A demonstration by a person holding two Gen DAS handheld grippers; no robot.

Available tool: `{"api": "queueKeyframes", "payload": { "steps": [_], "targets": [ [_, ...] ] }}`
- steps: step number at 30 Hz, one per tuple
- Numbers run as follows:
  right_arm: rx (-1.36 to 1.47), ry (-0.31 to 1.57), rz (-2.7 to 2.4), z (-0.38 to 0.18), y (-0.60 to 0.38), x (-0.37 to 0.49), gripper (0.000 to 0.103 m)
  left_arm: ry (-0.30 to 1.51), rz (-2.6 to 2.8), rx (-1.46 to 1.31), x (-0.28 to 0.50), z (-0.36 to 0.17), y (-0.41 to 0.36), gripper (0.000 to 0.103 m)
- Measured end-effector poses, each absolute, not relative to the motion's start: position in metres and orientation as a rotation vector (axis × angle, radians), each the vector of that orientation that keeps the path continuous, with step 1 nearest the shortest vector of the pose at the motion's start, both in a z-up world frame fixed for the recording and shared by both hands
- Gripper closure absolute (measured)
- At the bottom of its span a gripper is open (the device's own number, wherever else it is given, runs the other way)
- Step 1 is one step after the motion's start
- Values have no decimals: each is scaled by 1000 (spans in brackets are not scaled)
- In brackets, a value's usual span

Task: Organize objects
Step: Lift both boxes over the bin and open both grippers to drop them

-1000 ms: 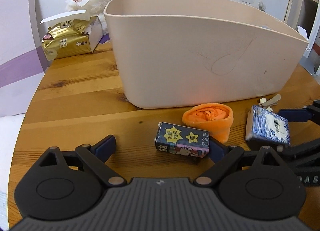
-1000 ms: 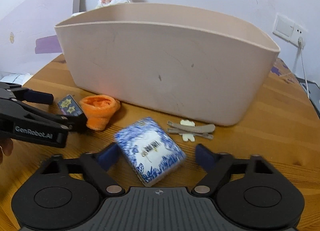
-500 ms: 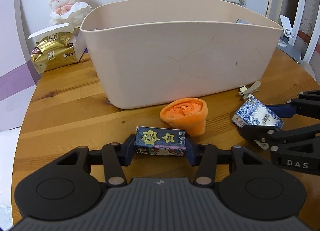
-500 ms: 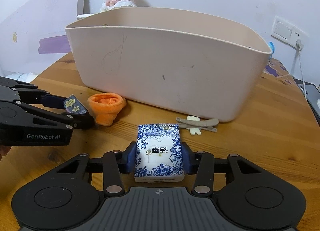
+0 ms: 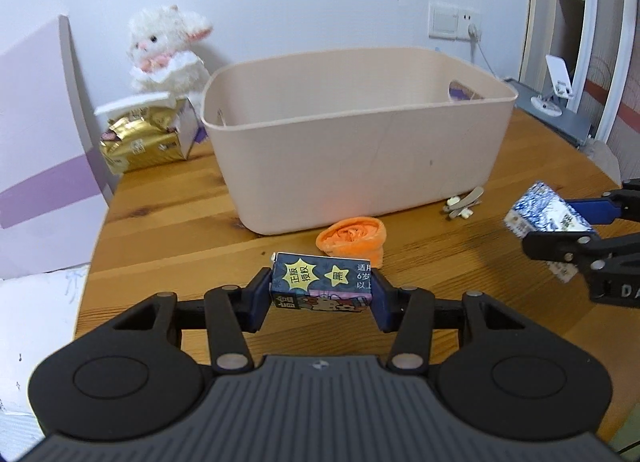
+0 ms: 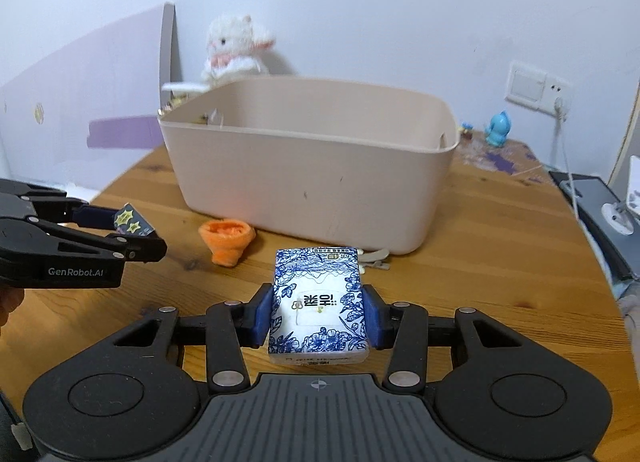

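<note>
My left gripper is shut on a dark blue card box with yellow stars, held above the wooden table. My right gripper is shut on a blue-and-white floral tissue pack, also lifted. Each gripper shows in the other's view: the right gripper at the right edge, the left gripper at the left. A large beige tub stands ahead. In front of it lie an orange rolled cloth and a beige hair clip.
A white plush toy and a gold tissue box stand behind the tub at left. A purple-and-white board leans at the left. A small blue figurine sits at the back right, near a wall socket.
Both grippers closed on their items and lifted them off the table, pulling back and up; the tub now looks farther and its inside shows.
</note>
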State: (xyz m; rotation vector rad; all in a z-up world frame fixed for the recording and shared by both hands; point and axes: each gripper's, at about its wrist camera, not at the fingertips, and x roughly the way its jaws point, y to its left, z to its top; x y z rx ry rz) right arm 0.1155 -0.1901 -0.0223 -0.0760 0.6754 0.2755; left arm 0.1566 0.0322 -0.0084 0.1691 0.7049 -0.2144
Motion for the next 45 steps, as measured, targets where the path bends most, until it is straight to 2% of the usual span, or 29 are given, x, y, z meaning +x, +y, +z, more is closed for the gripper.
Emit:
{"api": "queueKeyframes", "payload": {
  "steps": [9, 21, 35, 45],
  "targets": [
    [-47, 557, 274, 18, -208, 84, 60, 609, -190, 153, 128, 31, 31, 51],
    [-34, 447, 255, 56, -223, 96, 60, 504, -148, 134, 136, 70, 29, 51],
    [-50, 373, 224, 82, -226, 176, 60, 476, -147, 154, 217, 84, 13, 51],
    [-66, 460, 196, 60, -213, 249, 60, 591, -142, 230, 298, 47, -12, 51]
  ]
}}
